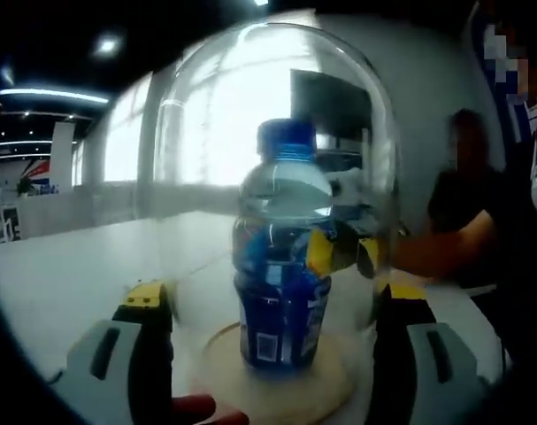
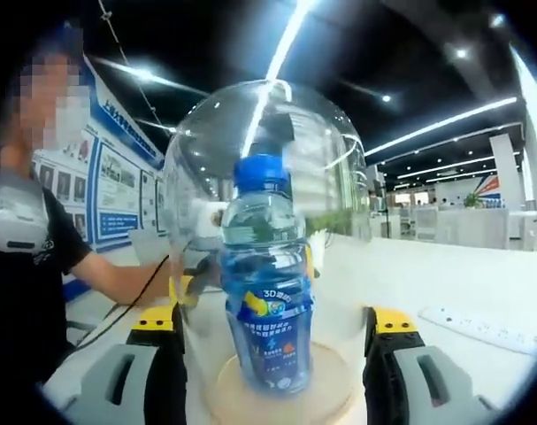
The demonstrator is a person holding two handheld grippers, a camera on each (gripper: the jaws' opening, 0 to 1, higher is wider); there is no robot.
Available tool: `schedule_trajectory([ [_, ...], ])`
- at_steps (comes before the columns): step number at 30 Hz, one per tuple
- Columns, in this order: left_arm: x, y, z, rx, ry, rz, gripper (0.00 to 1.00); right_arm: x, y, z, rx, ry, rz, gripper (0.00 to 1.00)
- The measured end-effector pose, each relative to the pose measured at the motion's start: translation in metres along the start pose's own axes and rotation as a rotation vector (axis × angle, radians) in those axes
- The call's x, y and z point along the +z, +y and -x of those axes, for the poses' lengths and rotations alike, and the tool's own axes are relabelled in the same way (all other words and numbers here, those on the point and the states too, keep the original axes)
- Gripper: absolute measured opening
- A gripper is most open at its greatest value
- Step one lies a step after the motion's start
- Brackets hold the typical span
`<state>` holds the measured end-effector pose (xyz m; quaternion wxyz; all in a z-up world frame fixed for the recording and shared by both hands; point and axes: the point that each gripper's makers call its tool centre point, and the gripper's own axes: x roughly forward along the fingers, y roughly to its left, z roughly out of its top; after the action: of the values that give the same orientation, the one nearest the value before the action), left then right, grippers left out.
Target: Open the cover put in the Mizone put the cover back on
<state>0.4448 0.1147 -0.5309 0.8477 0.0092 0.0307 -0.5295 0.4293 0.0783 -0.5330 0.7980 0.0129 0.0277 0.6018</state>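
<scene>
Mizone bottle (image 1: 281, 266) (image 2: 266, 283): stands upright at the centre of a round wooden base (image 1: 281, 390) (image 2: 281, 394), on the white table (image 1: 65, 274) (image 2: 445, 274). Blue cap on. Upper part clear, lower part wrapped in a blue label; liquid level not readable through the glass.

Cover (image 1: 277, 115) (image 2: 268, 133): clear glass dome, seated down over the bottle with its lower edge at the base. Bottle fully enclosed under it. Glass carries reflections of windows and ceiling lights.

Left tool (image 1: 272, 354): jaws spread wide, one on each side of the cover's lower part, yellow tips level with the bottle's label. Nothing held; whether the tips touch the glass cannot be told. A fingertip (image 1: 202, 409) shows at the bottom edge between the jaws.

Right tool (image 2: 272, 363): jaws likewise spread wide, flanking the cover near its bottom, yellow tips just outside the glass. Not gripping; contact with the glass not discernible.

Seen through the dome in each view: yellow parts of the opposite tool on the far side of the cover.

Surroundings: a person in a dark shirt (image 1: 480, 221) (image 2: 29, 266) sits behind the table, forearm reaching toward the cover. White power strip (image 2: 480, 328) lies on the table, well apart from the base. Wall posters (image 2: 118, 190) behind the person.
</scene>
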Motion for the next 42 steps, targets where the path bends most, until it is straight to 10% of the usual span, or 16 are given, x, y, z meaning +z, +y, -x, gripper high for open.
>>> schedule_trajectory([
  [42,-0.001,-0.033,0.075,0.4,-0.063,-0.004,0.47,0.016,0.045,0.056,-0.328,-0.016,0.074,0.44],
])
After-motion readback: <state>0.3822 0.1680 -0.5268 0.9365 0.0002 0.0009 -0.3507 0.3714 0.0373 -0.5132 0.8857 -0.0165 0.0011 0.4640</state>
